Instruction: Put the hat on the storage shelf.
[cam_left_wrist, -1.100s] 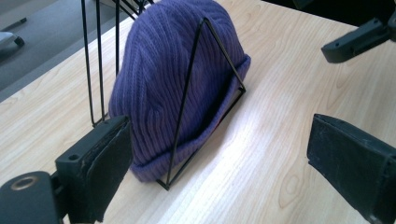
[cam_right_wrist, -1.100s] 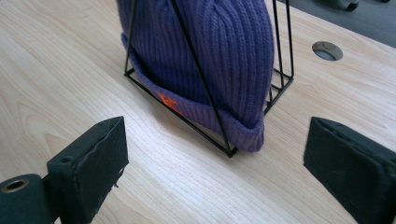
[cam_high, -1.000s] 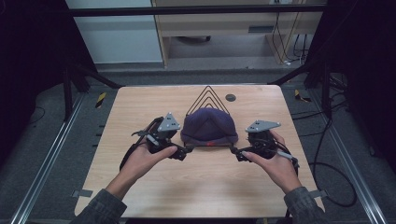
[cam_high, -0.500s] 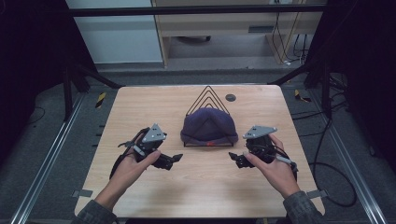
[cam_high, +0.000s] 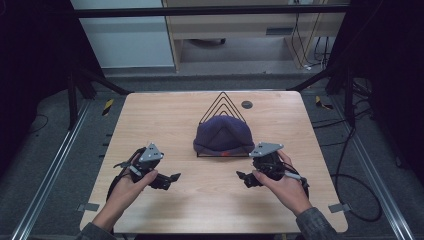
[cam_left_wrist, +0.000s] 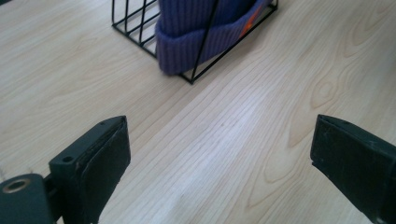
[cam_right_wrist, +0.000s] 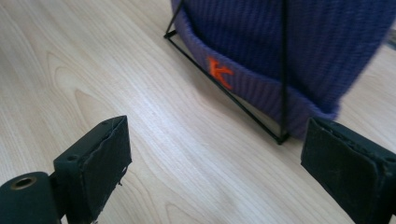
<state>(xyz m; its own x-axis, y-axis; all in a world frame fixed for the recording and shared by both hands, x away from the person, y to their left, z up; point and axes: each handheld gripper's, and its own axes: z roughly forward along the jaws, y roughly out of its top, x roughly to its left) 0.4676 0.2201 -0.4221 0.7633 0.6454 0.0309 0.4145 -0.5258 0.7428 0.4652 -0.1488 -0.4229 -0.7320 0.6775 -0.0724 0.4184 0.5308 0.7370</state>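
A purple knit beanie (cam_high: 223, 135) is draped over a black wire rack (cam_high: 223, 102) in the middle of the wooden table (cam_high: 150, 120). An orange letter (cam_right_wrist: 219, 72) is stitched on its cuff. My left gripper (cam_high: 171, 179) stands open near the table's front left, well away from the beanie (cam_left_wrist: 196, 32). My right gripper (cam_high: 243, 179) is open at the front right, just short of the beanie (cam_right_wrist: 289, 42) and the rack's base wire (cam_right_wrist: 224, 93). Nothing lies between either pair of jaws.
A small dark round disc (cam_high: 246, 104) sits on the table behind the rack. Metal frame rails (cam_high: 55, 165) run along both sides of the table, and cables (cam_high: 350, 190) trail on the floor at right.
Both grippers have pulled back from the beanie toward the table's front edge, the left farther out to the left. The beanie stays on the rack.
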